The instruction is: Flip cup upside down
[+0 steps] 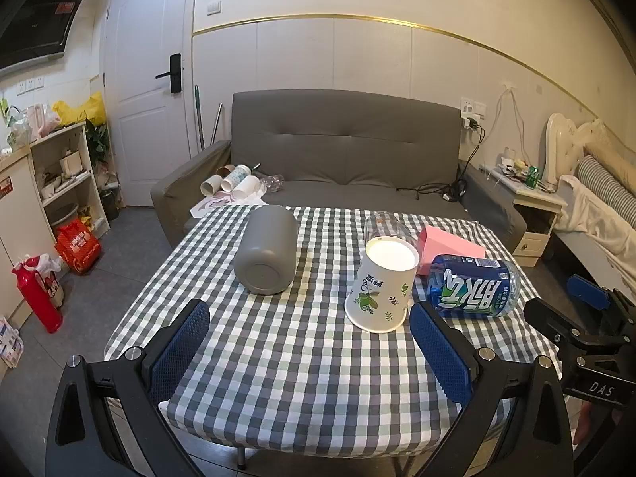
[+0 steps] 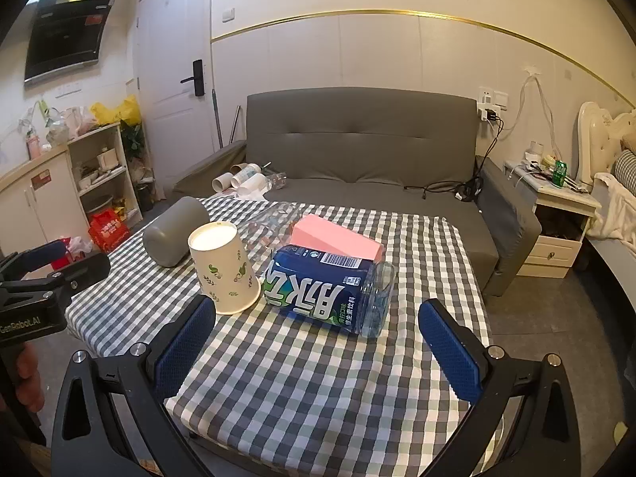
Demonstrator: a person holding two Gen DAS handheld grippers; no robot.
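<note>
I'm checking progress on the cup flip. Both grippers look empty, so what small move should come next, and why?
Probably ease the left gripper forward toward the gray cup, with its jaws open. The paper cup already stands rim down on the checked tablecloth, while the gray cup lies on its side, base toward the camera, so it seems the one left to flip.

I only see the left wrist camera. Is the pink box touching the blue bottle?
Observer: In the right wrist view the pink box sits right behind the blue bottle, and no gap shows between them.
Operator: Does the bottle have a barcode?
Observer: Yes, there's a white barcode on the top of its label, next to the box.
Operator: Who's holding my gripper?
Observer: A hand shows just below the left gripper, at the picture's left edge.
</note>
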